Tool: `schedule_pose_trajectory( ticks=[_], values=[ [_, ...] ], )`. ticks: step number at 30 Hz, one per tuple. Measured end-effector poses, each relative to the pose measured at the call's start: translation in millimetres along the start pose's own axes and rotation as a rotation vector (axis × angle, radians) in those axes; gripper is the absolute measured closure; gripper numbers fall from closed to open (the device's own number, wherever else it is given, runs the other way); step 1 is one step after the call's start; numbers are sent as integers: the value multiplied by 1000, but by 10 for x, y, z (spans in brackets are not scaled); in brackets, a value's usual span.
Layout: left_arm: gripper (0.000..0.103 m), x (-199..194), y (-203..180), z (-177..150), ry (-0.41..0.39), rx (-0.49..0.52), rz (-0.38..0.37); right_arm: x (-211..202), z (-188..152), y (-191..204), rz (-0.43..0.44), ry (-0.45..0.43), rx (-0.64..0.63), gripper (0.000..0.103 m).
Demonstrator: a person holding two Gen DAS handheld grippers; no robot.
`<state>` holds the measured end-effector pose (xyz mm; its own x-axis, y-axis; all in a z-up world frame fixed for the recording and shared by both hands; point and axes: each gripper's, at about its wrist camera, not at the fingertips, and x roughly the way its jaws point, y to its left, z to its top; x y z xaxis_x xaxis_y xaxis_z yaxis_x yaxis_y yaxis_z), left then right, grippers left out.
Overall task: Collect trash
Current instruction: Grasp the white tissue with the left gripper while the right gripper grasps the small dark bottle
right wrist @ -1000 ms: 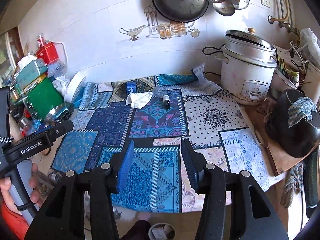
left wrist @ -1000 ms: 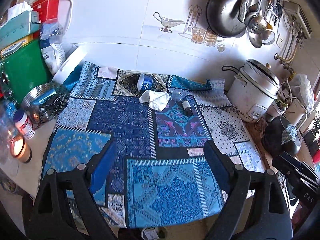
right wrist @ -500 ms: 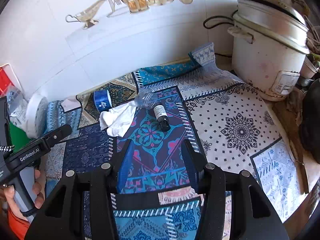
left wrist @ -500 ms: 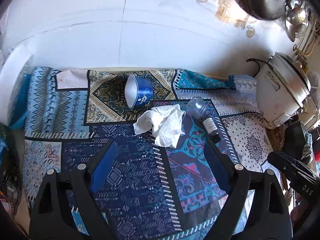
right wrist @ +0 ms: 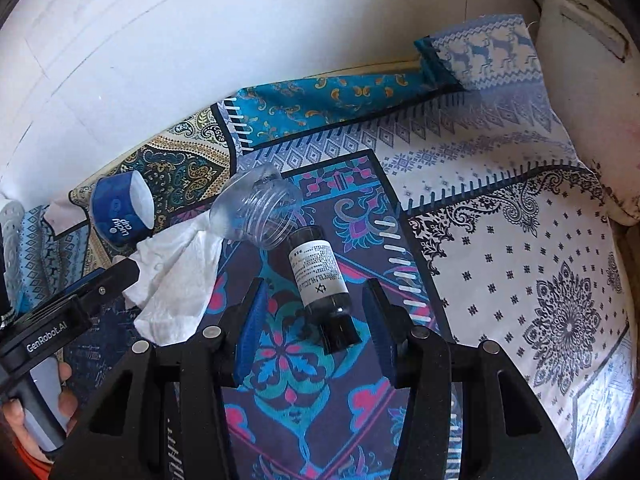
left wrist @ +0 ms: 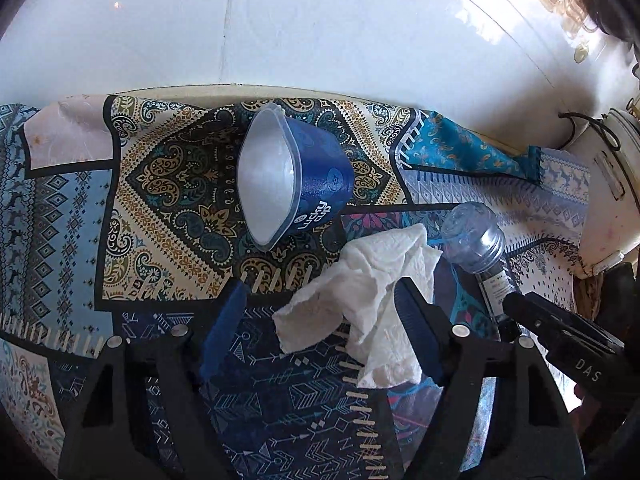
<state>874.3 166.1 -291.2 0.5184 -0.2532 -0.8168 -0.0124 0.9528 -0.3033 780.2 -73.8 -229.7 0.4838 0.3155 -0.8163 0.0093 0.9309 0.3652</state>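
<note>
Progress: we judge the task barely started; all the trash we can see lies on the patchwork cloth [left wrist: 168, 184], nothing lifted yet.
Left gripper [left wrist: 320, 320]: jaws spread but just been closing; crumpled paper towel [left wrist: 372, 292] sits between them, right pad at its edge, no pinch that we can see.
Right gripper [right wrist: 312, 320]: jaws spread around the small dark bottle [right wrist: 320, 280], which lies flat between the pads, gaps on both sides.
Paper towel: centre of the left wrist view, partly over the cloth's dark arrow patch.
Blue cup [left wrist: 292, 184]: on its side at 12 o'clock from the towel, mouth facing 9 o'clock, near it; no contact that we can make out.
Clear jar [right wrist: 256, 212]: on its side at 11 o'clock from the dark bottle, touching or almost touching it.
Rice cooker [right wrist: 592, 92]: 2 o'clock in the right view, not trash.
Left to do: grip towel and bottle, then cup and jar; no bin in sight, so we can't tell the drop point.
</note>
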Motion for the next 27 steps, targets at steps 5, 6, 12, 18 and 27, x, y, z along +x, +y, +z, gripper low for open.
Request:
schedule_pose_trajectory(
  ticks=[5,6,12,18,27],
  values=[
    [59,120,-1,3,20,13,-24,100,16,8,-16,21,21,70],
    [69,137,-13,-11,28,21,-29,106,17,7,-12,27,23,76],
    [97,46,-74,-114,31,40,-28,-43,-51,32,15,20,21,77],
    [99,-308,-163,-304,-7,50,11,-462,-216,27,70,-2,31,77],
    [99,-1202,-536,-912,-118,69,98,-1216,-770,-114,169,-70,-4,77]
  ],
)
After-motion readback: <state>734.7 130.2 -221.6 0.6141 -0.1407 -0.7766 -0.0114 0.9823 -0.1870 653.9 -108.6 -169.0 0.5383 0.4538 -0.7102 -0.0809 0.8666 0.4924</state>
